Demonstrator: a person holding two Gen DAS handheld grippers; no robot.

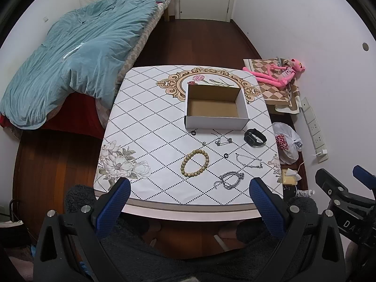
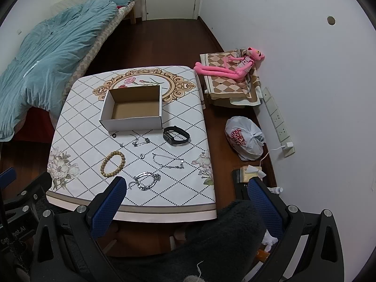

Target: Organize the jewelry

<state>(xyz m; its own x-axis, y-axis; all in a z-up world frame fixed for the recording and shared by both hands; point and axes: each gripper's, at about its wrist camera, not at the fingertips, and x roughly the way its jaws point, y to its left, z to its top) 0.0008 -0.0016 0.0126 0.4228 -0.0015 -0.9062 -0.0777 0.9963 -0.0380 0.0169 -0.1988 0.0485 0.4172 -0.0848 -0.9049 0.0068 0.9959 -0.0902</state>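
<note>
Above table (image 1: 150,145), left gripper (image 1: 190,188) and right gripper (image 2: 186,188) hover, jaws spread.

Home bedroom — bed (image 1: 77,54), quilt (image 2: 47,47), plush toy (image 2: 231,67)

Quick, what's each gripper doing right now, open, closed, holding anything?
Left gripper: open, holding nothing, short of the table's near edge.
Right gripper: open, holding nothing, also short of the near edge.
</note>
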